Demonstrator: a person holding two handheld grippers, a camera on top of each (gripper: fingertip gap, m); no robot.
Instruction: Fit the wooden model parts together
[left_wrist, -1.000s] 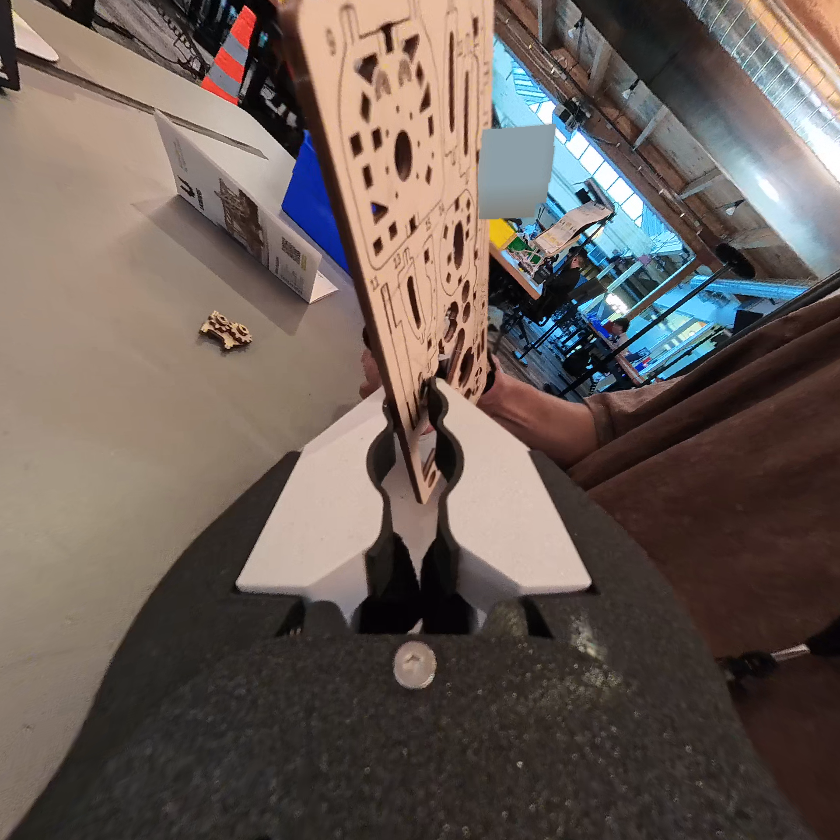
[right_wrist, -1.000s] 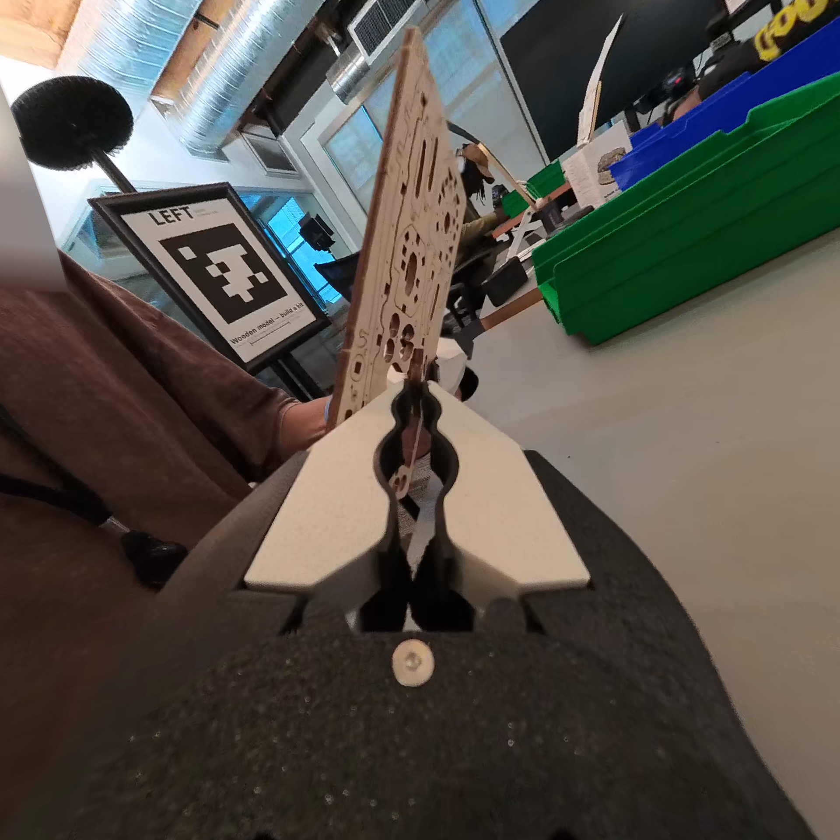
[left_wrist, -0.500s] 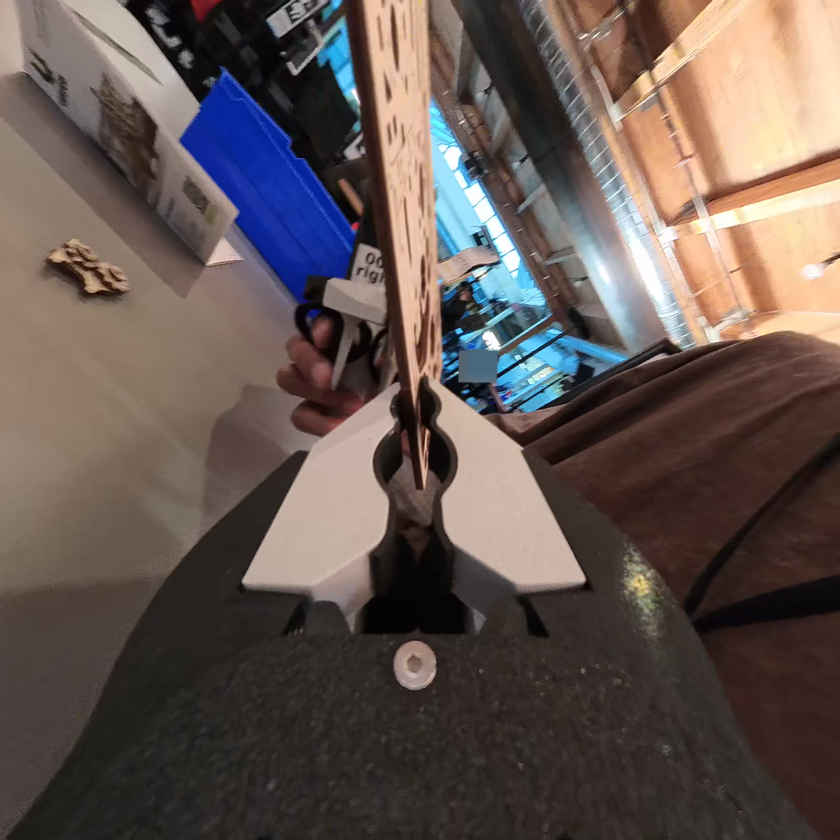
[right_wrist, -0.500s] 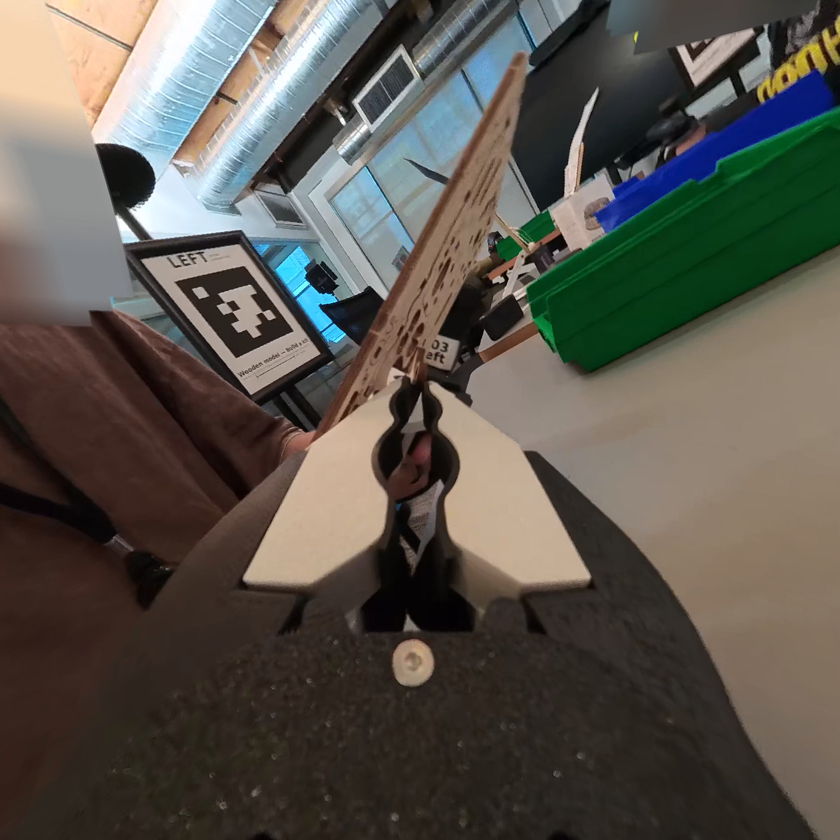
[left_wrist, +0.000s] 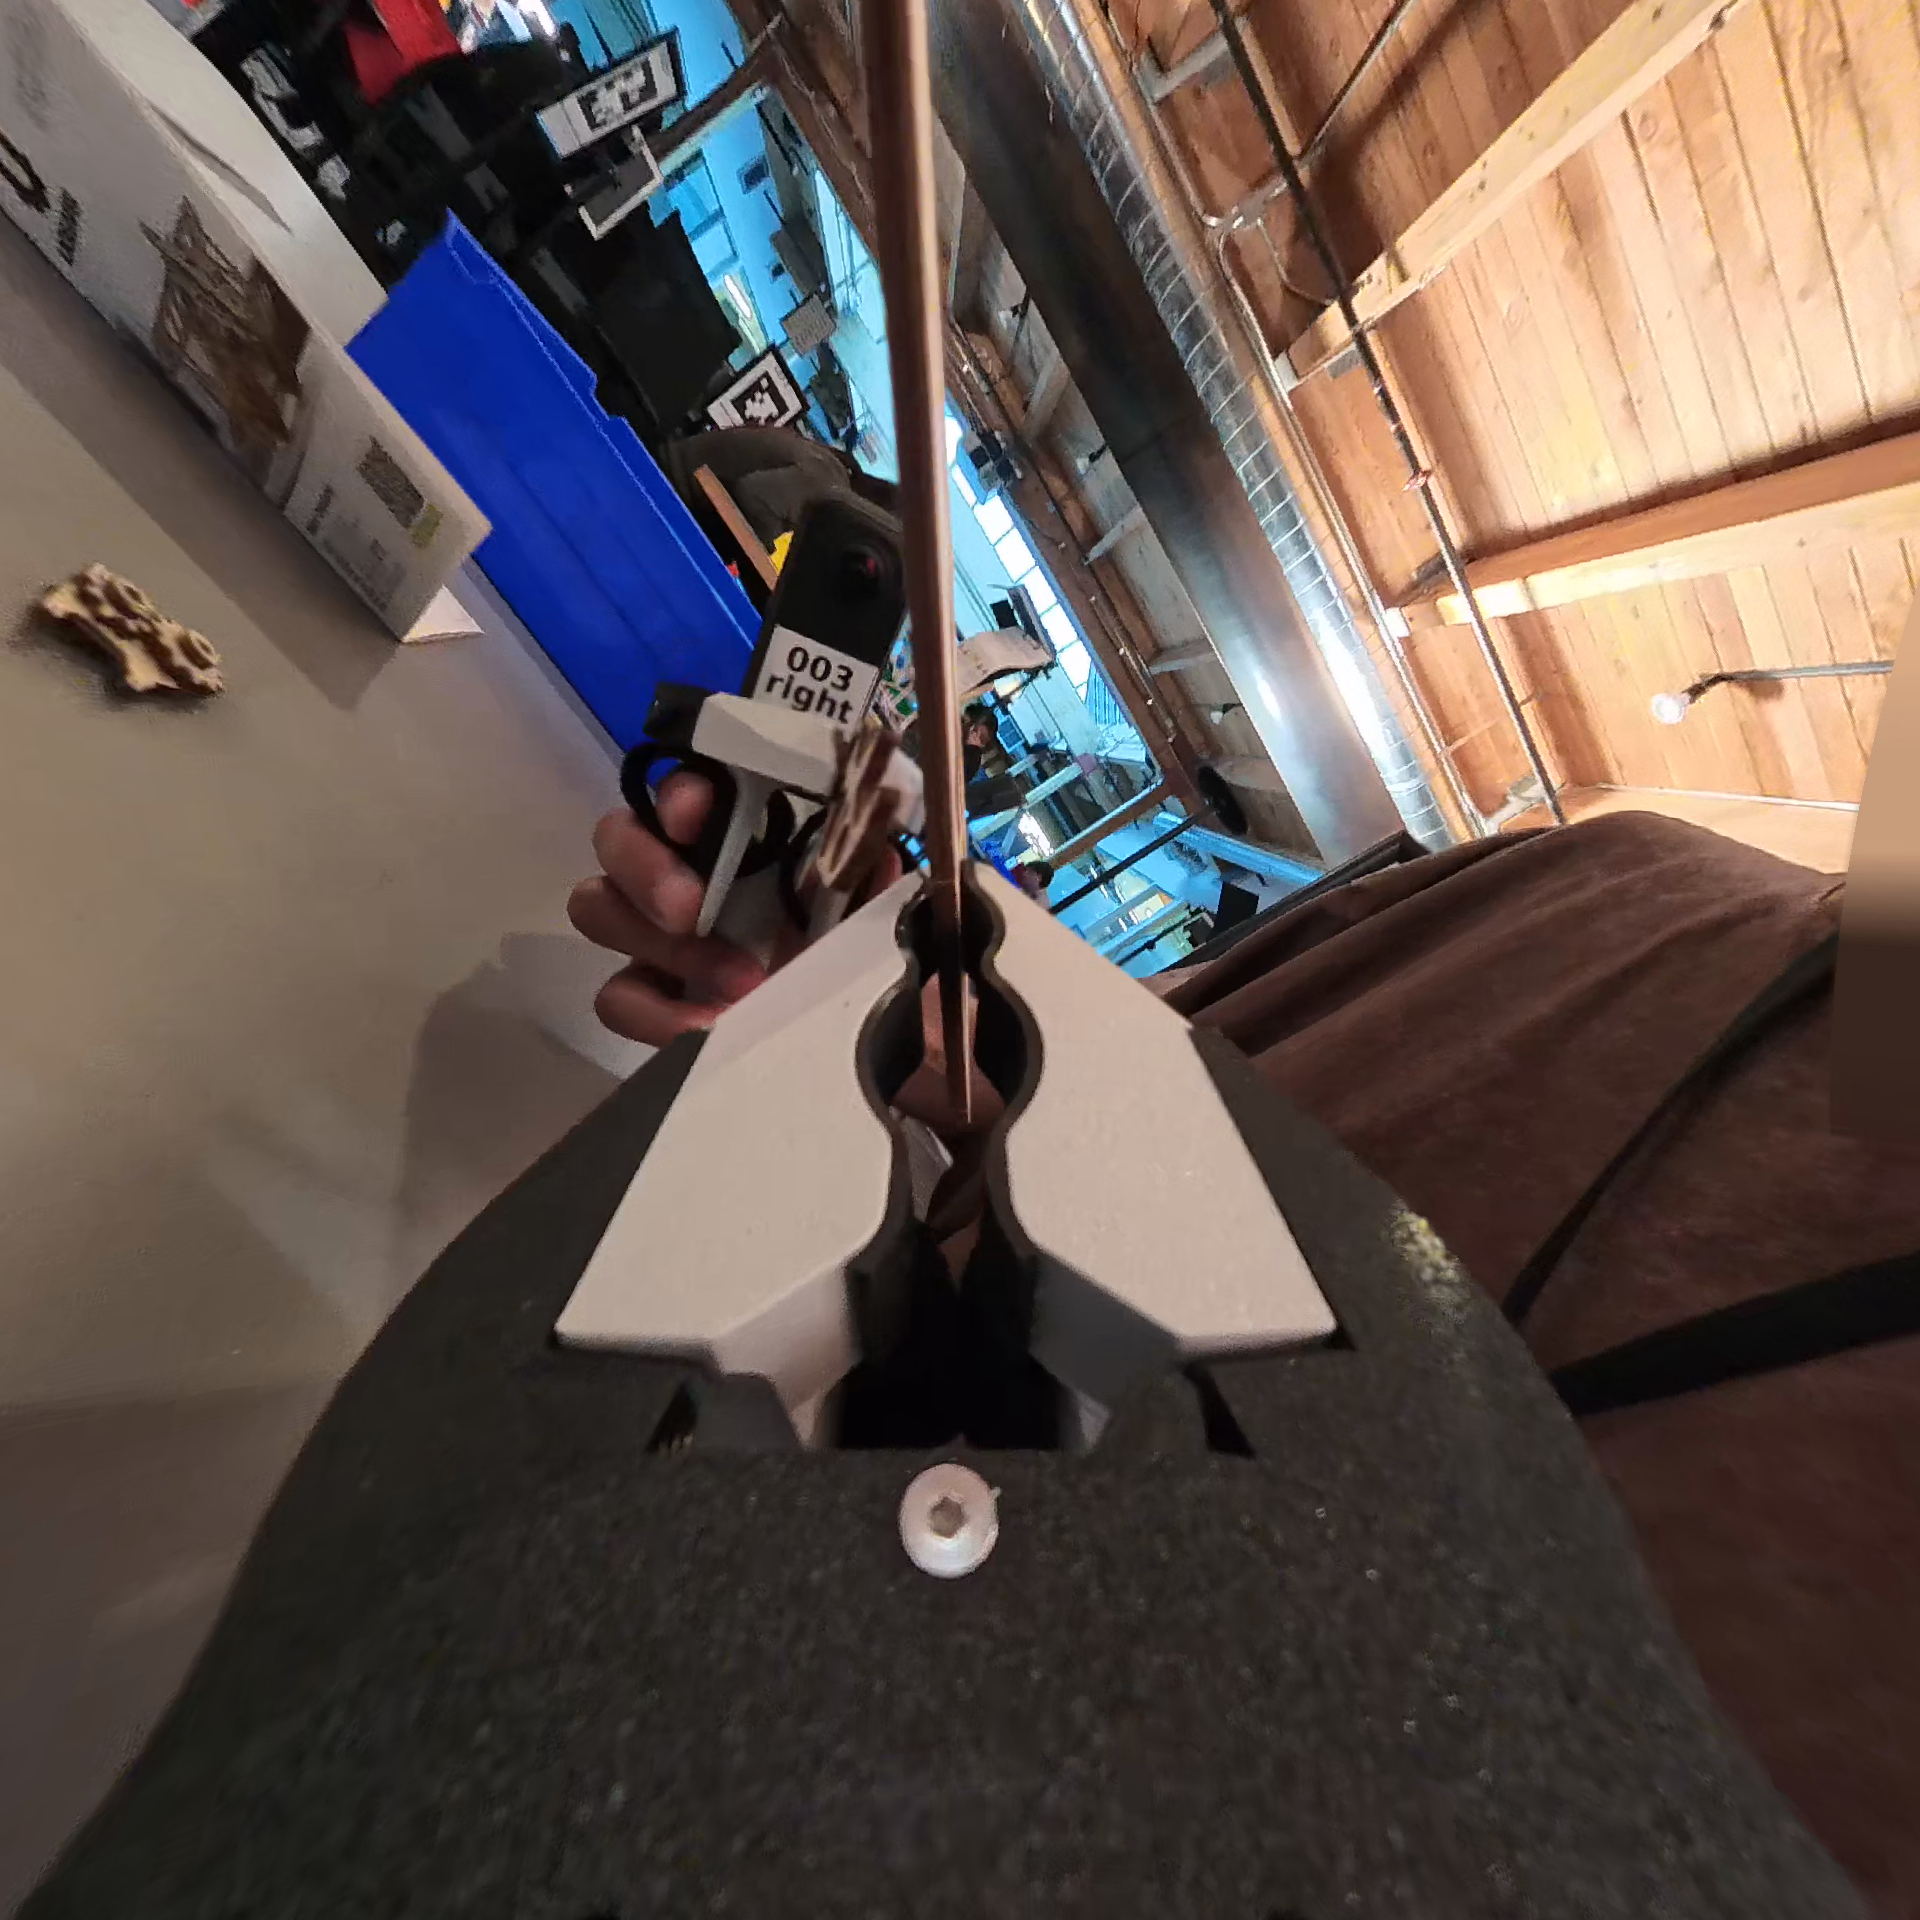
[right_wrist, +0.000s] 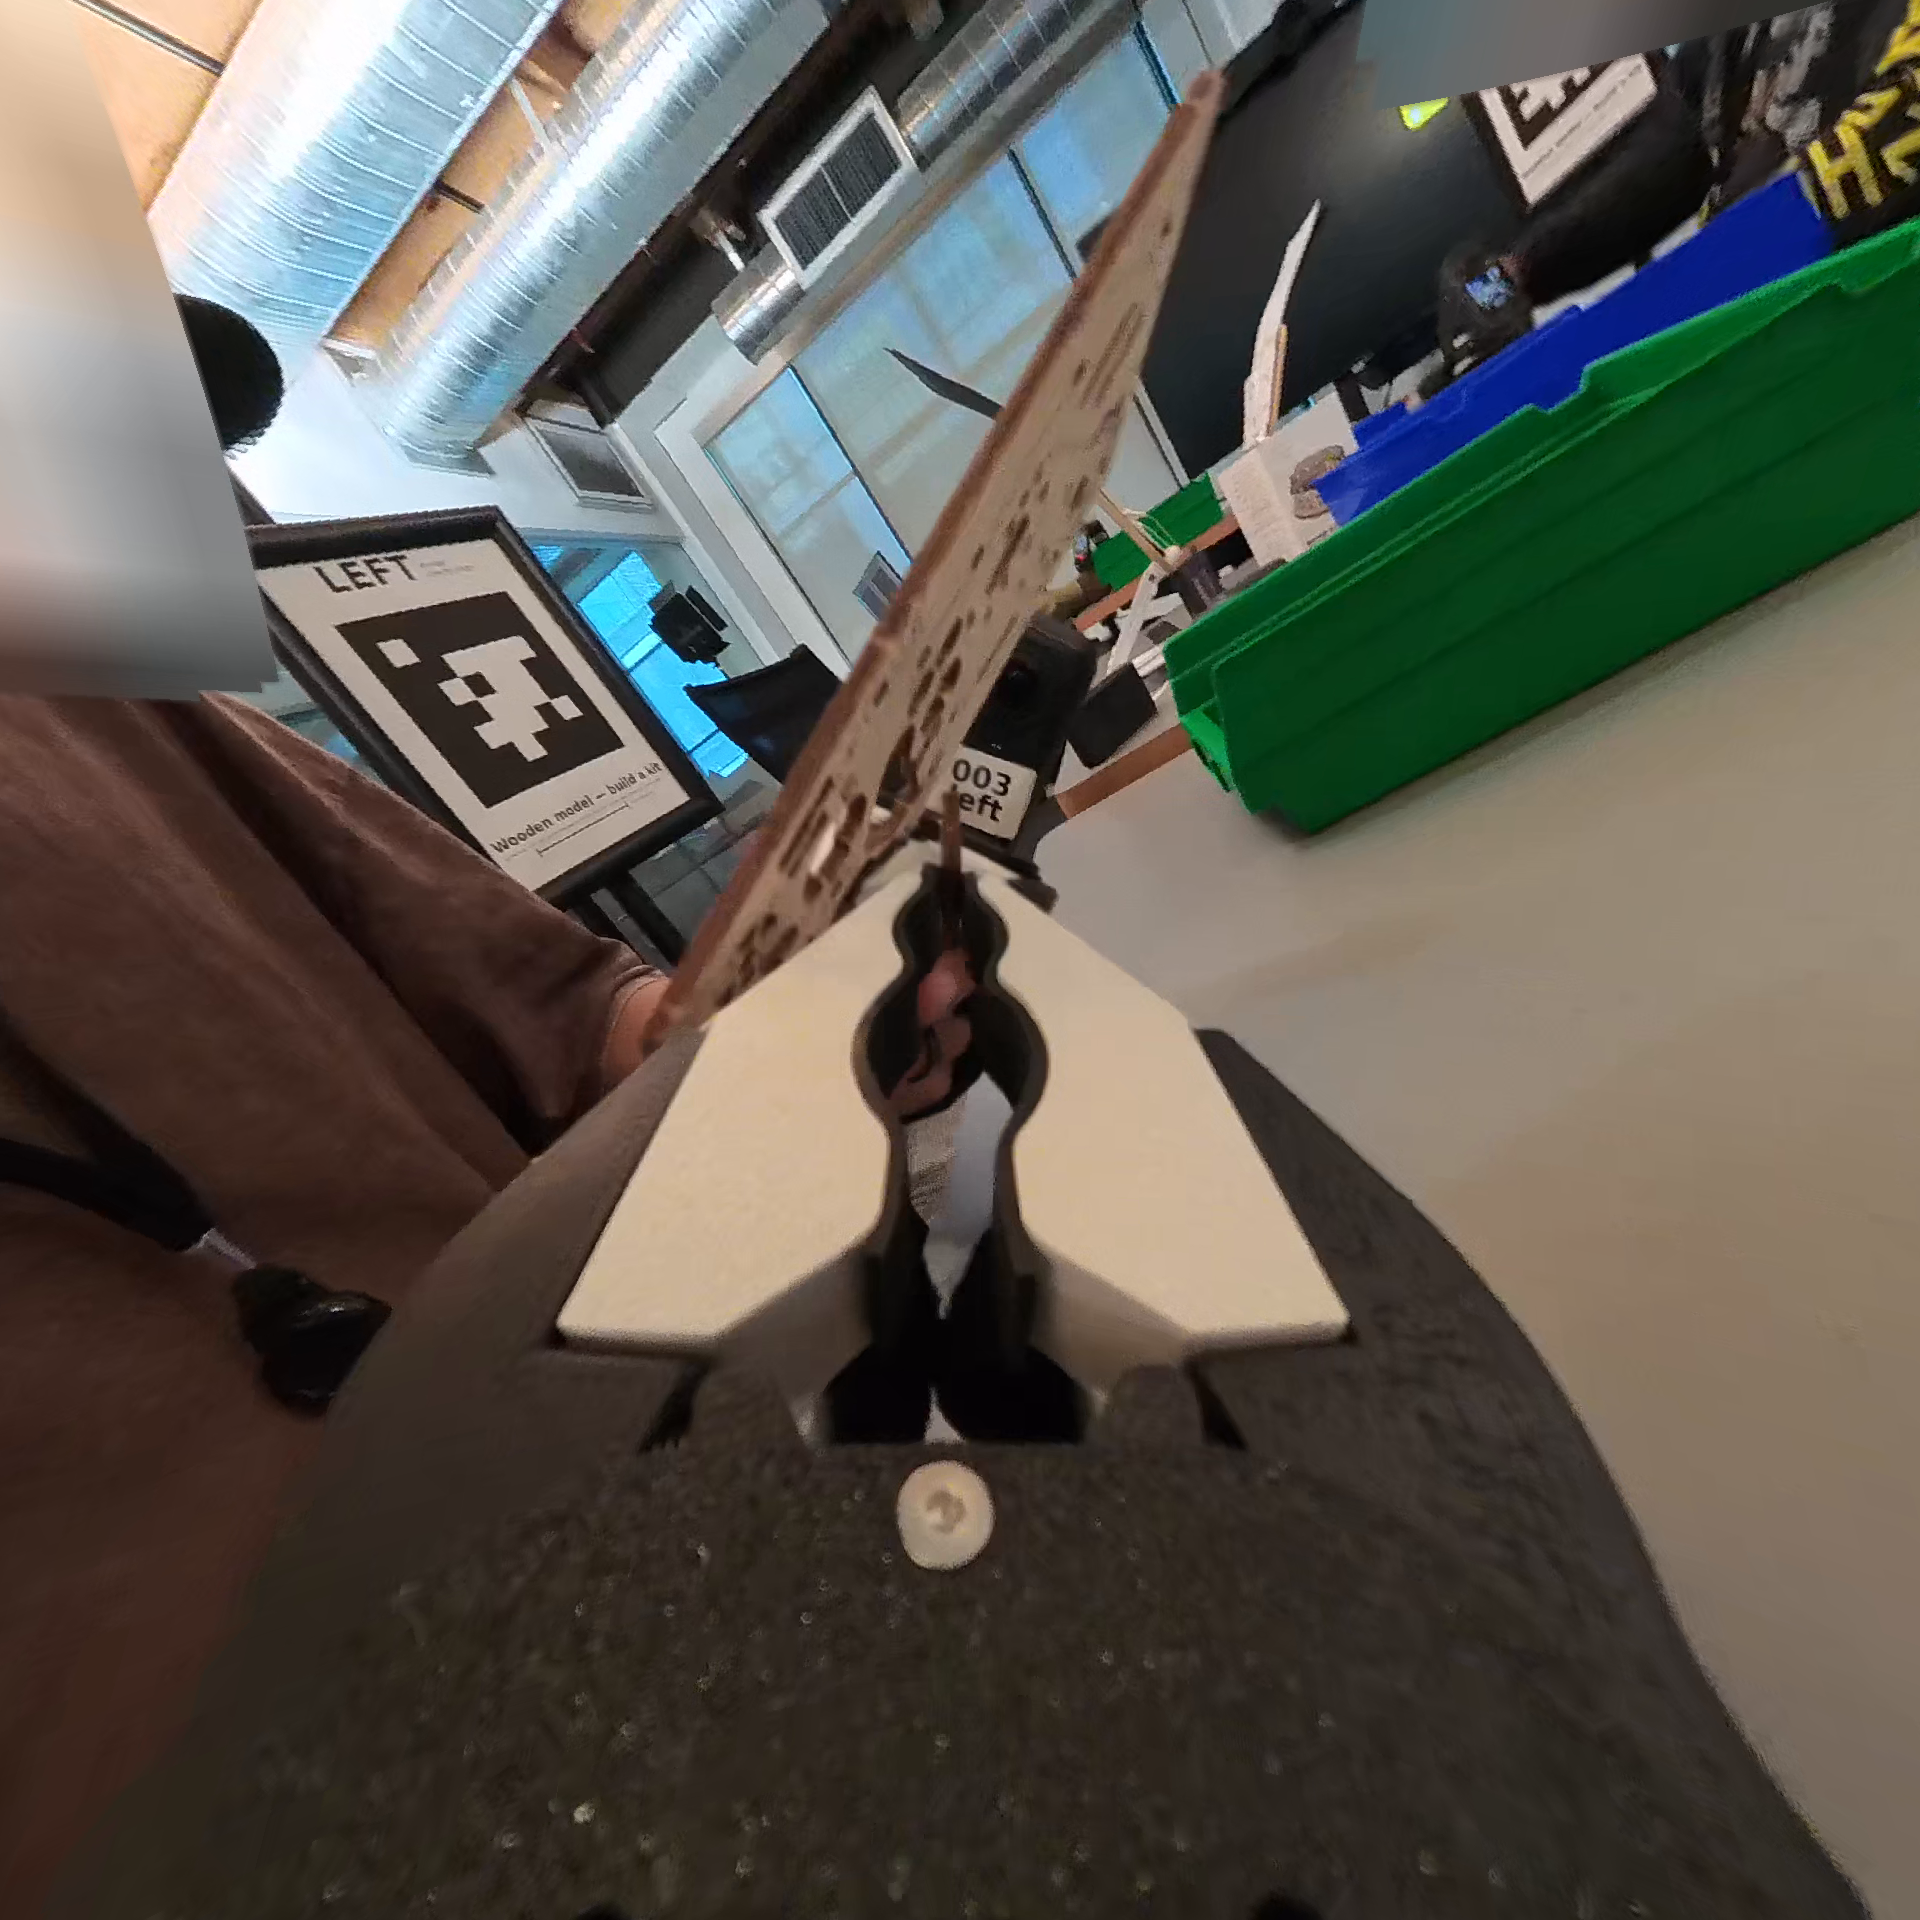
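Since a second ago the left gripper (left_wrist: 948, 914) has rolled, so the laser-cut plywood sheet (left_wrist: 914, 436) that showed its cut-out face is now seen edge-on — a thin brown line running up out of the frame. A small wooden piece (left_wrist: 854, 821) has come free of the sheet and sits pinched in the right gripper (left_wrist: 831, 831), just left of the sheet.

The grey desk (left_wrist: 260, 935) carries a white folded booklet (left_wrist: 239, 343) towards its far edge, blue bins (left_wrist: 540, 468) beyond it, and green bins (right_wrist: 1558, 613) along the opposite side. Another small wooden piece (left_wrist: 130, 641) lies loose on the desk near the booklet.

Both tongs are closed to a sliver: the left on the sheet's lower edge, the right (right_wrist: 948, 883) on the small piece (right_wrist: 950, 831), seen edge-on.

The risk, as I judge it — the right's hold is on a thin part by its tips, so any twist while mating could flick it out; the tall sheet could also lever in the left's narrow grip.
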